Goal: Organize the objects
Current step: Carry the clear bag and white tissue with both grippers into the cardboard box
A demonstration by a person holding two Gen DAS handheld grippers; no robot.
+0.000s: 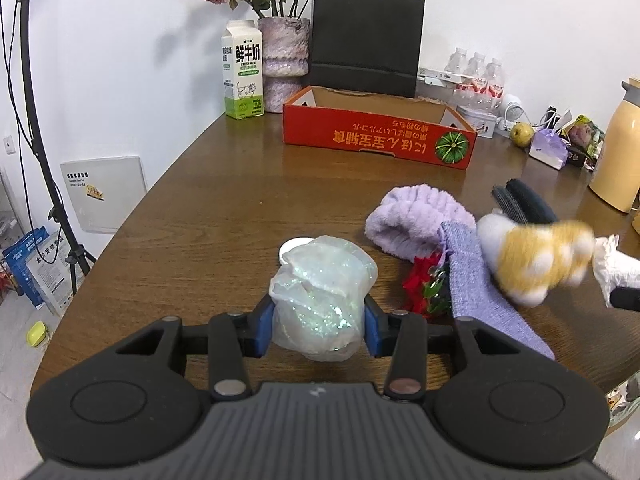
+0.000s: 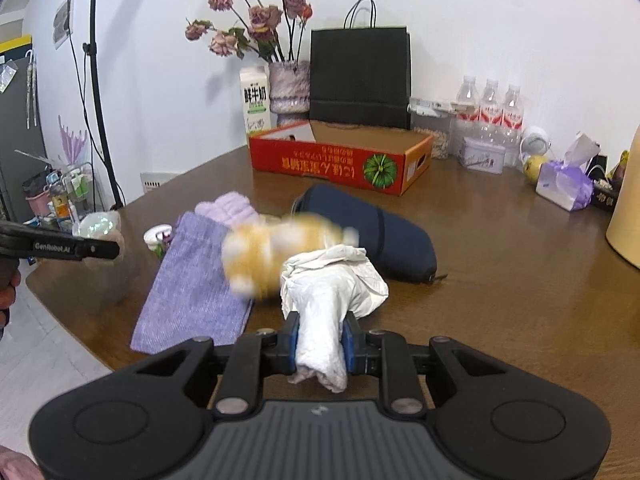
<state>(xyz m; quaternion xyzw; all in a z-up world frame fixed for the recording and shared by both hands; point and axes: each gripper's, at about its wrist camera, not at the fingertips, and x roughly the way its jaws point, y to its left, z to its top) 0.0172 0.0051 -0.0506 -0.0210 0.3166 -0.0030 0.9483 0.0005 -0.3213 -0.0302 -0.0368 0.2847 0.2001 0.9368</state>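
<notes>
Since the red box (image 1: 380, 140) at twelve o'clock looks like the drop spot, the left gripper (image 1: 319, 326) clamps the iridescent bag (image 1: 320, 300) while the right gripper (image 2: 320, 346) pinches the plush toy (image 2: 276, 252) by its white cloth (image 2: 328, 292), apparently for carrying

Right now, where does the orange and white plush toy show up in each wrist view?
Left wrist view: the orange and white plush toy is at the right edge, blurred, above the purple knit pouch.
Right wrist view: the toy is at centre, just beyond the white cloth clamped in the right gripper.
Shared landmark: the red cardboard box behind.
</notes>
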